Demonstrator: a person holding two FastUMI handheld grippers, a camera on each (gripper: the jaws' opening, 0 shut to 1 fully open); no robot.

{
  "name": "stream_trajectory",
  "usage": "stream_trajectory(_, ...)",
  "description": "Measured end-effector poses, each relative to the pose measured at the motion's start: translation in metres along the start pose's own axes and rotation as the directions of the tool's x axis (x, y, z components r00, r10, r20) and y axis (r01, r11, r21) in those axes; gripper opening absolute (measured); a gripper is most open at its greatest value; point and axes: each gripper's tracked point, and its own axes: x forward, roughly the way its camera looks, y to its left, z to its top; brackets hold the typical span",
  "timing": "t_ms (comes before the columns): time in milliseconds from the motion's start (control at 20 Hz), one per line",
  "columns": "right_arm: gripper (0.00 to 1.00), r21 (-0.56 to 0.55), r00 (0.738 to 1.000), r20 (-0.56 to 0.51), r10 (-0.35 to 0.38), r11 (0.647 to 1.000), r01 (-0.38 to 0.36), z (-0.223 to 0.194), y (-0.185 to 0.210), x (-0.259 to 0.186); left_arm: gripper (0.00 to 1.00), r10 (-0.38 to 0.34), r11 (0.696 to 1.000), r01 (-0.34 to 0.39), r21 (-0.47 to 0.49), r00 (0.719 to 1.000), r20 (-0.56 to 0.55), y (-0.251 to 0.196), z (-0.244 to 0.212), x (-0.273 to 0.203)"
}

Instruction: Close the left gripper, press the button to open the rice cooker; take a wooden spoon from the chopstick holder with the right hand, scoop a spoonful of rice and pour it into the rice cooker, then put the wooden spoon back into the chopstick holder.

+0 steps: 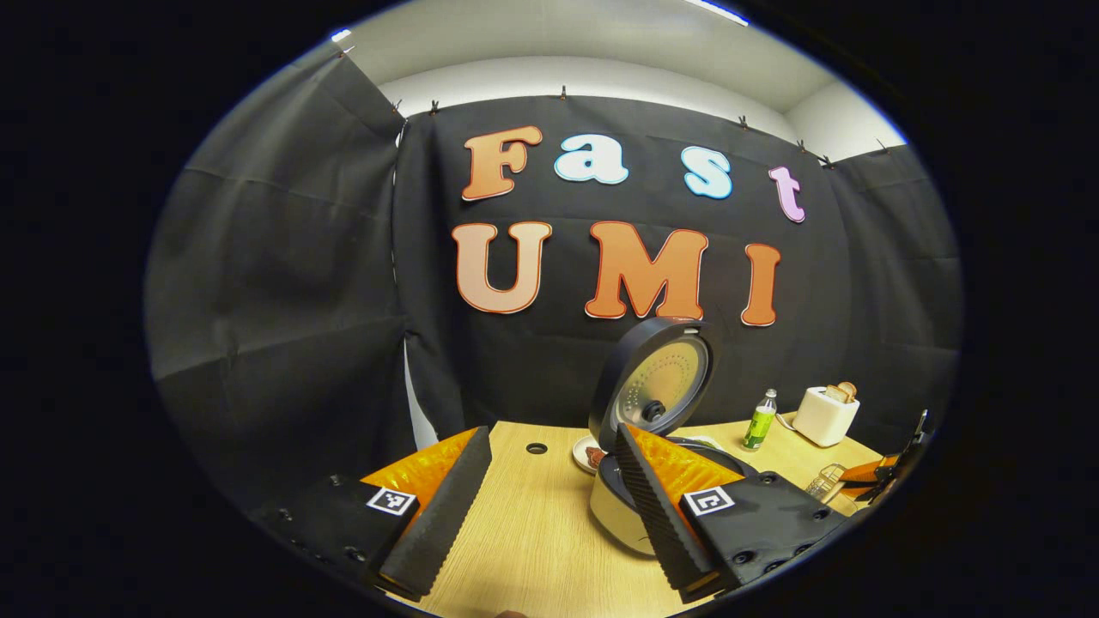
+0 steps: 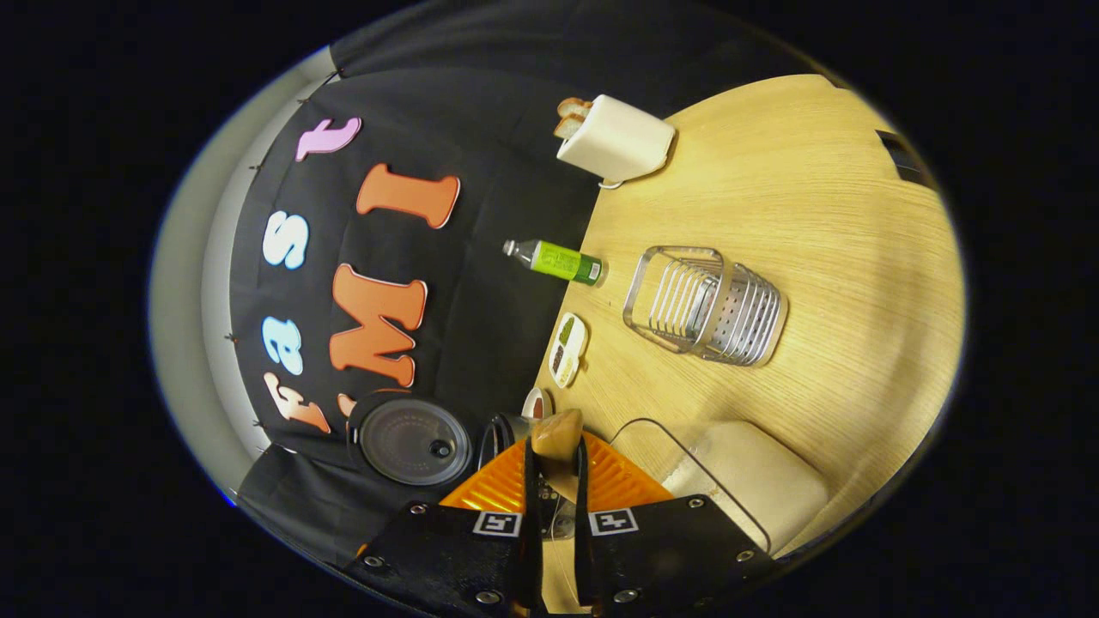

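Right gripper (image 2: pixel 556 481) pinches the light wooden spoon (image 2: pixel 556 442), rolled sideways beside the open white rice cooker (image 1: pixel 627 506). Left gripper (image 1: pixel 549 498) is spread, idle. Advice: centre over pot, tip slowly.

We count one rice cooker (image 1: pixel 640 481), lid up, one toaster (image 2: pixel 615 139) holding two slices of bread (image 2: pixel 572 118), one green bottle (image 2: pixel 556 260), one wire chopstick holder (image 2: pixel 708 306), one wooden spoon (image 2: pixel 556 442), one clear container of rice (image 2: pixel 730 485), one split dish (image 2: pixel 567 348) and one small plate (image 1: pixel 588 455) on one wooden table (image 2: pixel 841 257).
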Motion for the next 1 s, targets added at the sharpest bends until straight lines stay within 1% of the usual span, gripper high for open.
stream_trajectory(250,0.14,0.068,0.998,0.043,0.035,0.997,-0.038,0.026,0.015,-0.016,0.97,0.000,1.000,0.000,0.003,1.000,0.007,-0.006,0.004,0.001)
stream_trajectory(600,0.14,0.114,0.996,0.079,0.037,0.992,-0.046,0.040,0.033,-0.022,0.97,-0.008,1.000,0.008,0.008,1.000,0.004,-0.013,0.002,0.004)
stream_trajectory(750,0.14,0.117,0.996,0.083,0.044,0.992,-0.054,0.043,0.052,-0.023,0.97,-0.008,1.000,0.008,0.011,1.000,0.002,-0.014,0.000,0.006)
stream_trajectory(950,0.14,0.126,0.992,0.098,0.075,0.988,-0.087,0.050,0.084,-0.019,0.98,0.000,1.000,0.000,0.020,1.000,-0.003,-0.011,-0.003,0.012)
stream_trajectory(1000,0.10,0.128,0.992,0.100,0.080,0.987,-0.093,0.051,0.092,-0.015,0.98,-0.002,1.000,0.002,0.020,1.000,-0.003,-0.010,-0.004,0.012)
